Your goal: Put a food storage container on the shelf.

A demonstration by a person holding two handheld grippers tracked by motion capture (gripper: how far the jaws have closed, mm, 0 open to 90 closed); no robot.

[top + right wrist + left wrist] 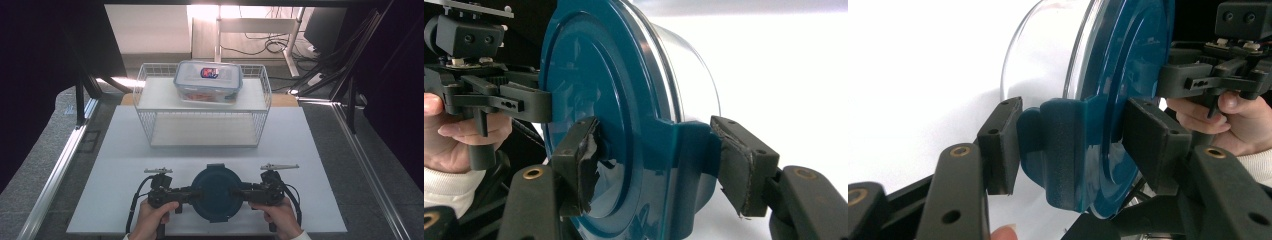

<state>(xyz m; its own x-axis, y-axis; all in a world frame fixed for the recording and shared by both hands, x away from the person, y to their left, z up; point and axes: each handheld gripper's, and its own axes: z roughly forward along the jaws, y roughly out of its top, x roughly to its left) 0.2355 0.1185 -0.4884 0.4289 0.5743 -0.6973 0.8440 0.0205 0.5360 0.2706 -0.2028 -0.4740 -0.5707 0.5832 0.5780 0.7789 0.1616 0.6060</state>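
My left gripper [192, 192] and right gripper [239, 191] are black, with black cables hanging behind and a grey pointy plate on top. My fingers [1000, 145] are flat black blocks on arms with round brass screws. One right pad [589, 165] is torn. My sleeves [446, 192] are white.

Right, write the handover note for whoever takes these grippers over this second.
Left gripper: shut on the left latch tab of the round blue-lidded container.
Right gripper: shut on the opposite tab, pads pressing.
Container: near edge of the white table, held between both grippers; whether it has left the surface I cannot tell.
Behind it: white wire rack with a rectangular lidded food box on its top shelf.
Done: both tabs gripped.
Left: probably carry the container to the rack; the lower shelf looks free.
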